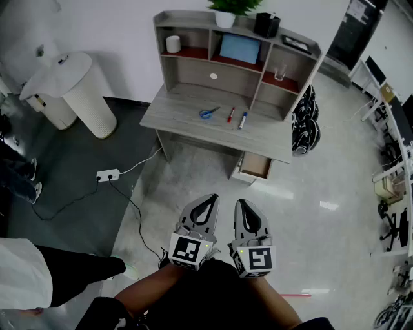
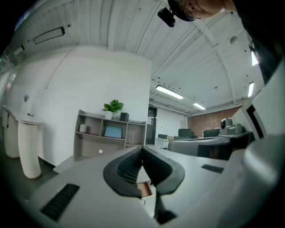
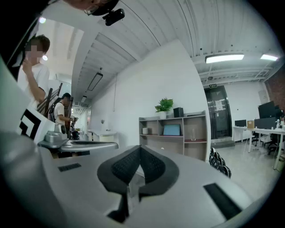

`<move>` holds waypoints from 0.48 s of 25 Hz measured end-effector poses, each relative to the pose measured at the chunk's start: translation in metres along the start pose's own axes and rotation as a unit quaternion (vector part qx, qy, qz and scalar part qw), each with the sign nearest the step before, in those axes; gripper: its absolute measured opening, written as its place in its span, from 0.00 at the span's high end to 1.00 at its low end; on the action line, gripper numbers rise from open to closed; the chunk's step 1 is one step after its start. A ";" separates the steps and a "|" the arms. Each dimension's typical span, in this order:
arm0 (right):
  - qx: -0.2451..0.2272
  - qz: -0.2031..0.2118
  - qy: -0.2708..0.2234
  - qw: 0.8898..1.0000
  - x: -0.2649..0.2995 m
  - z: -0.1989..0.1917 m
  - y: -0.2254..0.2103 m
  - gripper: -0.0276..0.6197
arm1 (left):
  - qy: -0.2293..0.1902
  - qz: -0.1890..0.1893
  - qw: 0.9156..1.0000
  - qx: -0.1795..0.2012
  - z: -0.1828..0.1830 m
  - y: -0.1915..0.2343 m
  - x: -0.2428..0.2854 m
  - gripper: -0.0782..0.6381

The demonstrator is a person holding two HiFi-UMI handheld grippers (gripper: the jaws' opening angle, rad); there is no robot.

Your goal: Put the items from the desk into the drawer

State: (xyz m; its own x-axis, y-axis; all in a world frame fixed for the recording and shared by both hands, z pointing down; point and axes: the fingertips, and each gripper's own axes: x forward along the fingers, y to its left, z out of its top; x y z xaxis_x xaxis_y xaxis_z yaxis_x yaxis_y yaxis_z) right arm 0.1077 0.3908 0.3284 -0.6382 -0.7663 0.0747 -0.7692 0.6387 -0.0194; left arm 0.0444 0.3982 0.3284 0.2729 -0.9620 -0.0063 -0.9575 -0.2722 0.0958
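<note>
A grey desk [image 1: 193, 122] with a shelf hutch stands far ahead of me on the floor. On its top lie blue scissors [image 1: 208, 113], a red pen [image 1: 230, 115] and a blue marker [image 1: 242, 120]. Under the desk's right end a drawer [image 1: 255, 165] is pulled open. My left gripper [image 1: 206, 205] and right gripper [image 1: 246, 211] hang side by side low in the head view, well short of the desk. Each has its jaws together with nothing between them. The left gripper [image 2: 142, 149] and the right gripper [image 3: 140, 149] both point level at the hutch [image 3: 173, 131].
A white ribbed bin [image 1: 84, 90] stands left of the desk. A power strip [image 1: 106, 174] with cables lies on the floor. Black helmets [image 1: 306, 126] hang at the desk's right. A person's leg [image 1: 71, 271] is at the lower left. The hutch holds a plant [image 1: 226, 9], a tablet [image 1: 240, 48] and a glass [image 1: 279, 74].
</note>
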 end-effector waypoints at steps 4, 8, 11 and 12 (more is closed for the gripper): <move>0.011 -0.005 -0.005 1.000 -0.002 -0.002 -0.014 0.93 | -0.002 0.001 1.000 0.002 -0.005 -0.006 0.008 0.87; 0.007 -0.014 -0.019 1.000 -0.014 -0.005 -0.036 0.93 | 0.005 0.019 1.000 0.005 -0.011 -0.005 0.009 0.87; 0.018 -0.017 -0.017 1.000 -0.021 -0.009 -0.052 0.93 | 0.009 0.036 0.999 0.008 -0.018 0.002 0.009 0.87; 0.022 -0.017 -0.015 0.999 -0.022 -0.014 -0.056 0.93 | 0.010 0.041 0.999 0.011 -0.020 0.004 0.009 0.87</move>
State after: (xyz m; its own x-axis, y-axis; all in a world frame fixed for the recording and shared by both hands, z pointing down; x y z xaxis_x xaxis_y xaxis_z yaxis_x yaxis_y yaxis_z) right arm 0.1659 0.3730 0.3417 -0.6113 -0.7900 0.0470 -0.7912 0.6085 -0.0613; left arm 0.0454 0.3888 0.3485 0.1948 -0.9806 0.0207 -0.9785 -0.1928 0.0738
